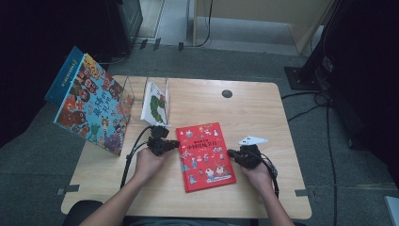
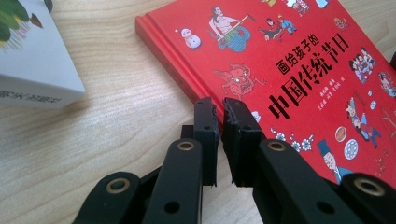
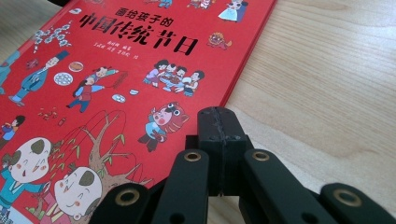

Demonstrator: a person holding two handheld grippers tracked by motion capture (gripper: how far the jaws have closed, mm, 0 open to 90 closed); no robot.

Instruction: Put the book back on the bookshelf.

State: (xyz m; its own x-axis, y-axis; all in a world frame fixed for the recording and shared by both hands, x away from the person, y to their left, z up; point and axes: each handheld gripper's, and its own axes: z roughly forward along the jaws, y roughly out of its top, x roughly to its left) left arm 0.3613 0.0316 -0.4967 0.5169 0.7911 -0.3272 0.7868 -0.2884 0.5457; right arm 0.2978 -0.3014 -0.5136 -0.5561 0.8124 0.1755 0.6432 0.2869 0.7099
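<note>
**Mia:** Both tongs sit by the red book on the table, seen from up high. See the left tongs? They are at the left edge of the book. The right tongs are at its right edge.

**Ben:** Where is the book?

**Mia:** It lies flat, near the person, between the two hands. Far off to the left, a big picture book leans up. A white book stands in a clear rack just to the right of it.

**Ben:** Now the left tongs' own camera?

**Mia:** The left tongs are almost shut, with just a thin gap. Nothing is in the gap. The tips are right at the edge of the red book. I cannot tell if they touch it. The white book is far on the left.

**Ben:** And the right tongs' camera?

**Mia:** The right tongs are pressed tight together and hold nothing. The tips are just beside the right edge of the red book. Bare wood is on the right.
</note>
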